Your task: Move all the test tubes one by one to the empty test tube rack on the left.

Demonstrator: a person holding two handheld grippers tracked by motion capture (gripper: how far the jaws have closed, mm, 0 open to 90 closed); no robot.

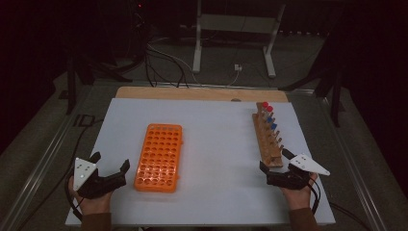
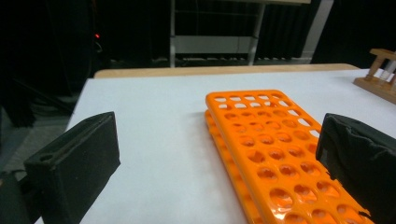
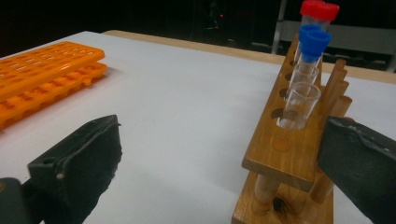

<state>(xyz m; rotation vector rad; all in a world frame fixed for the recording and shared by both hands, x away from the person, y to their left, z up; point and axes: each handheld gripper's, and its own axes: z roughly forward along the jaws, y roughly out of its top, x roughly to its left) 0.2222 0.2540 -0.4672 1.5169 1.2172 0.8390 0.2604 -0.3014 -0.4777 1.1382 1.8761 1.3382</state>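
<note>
An orange tube rack (image 1: 159, 157) with several empty holes lies flat on the white sheet, left of centre. At the right stands a wooden tube rack (image 1: 267, 137) holding several tubes, some red-capped, some blue-capped, some uncapped (image 3: 299, 106). My left gripper (image 1: 111, 164) rests open at the near left, its jaws empty, just left of the orange rack (image 2: 271, 149). My right gripper (image 1: 275, 160) is open at the near right, its jaws empty on either side of the near end of the wooden rack (image 3: 285, 158).
The white sheet (image 1: 216, 139) covers a wooden table whose far edge (image 1: 192, 93) shows. Beyond it stand a metal frame (image 1: 235, 29) and loose cables (image 1: 163, 67) on a dark floor. A person's hands hold both grippers at the near edge.
</note>
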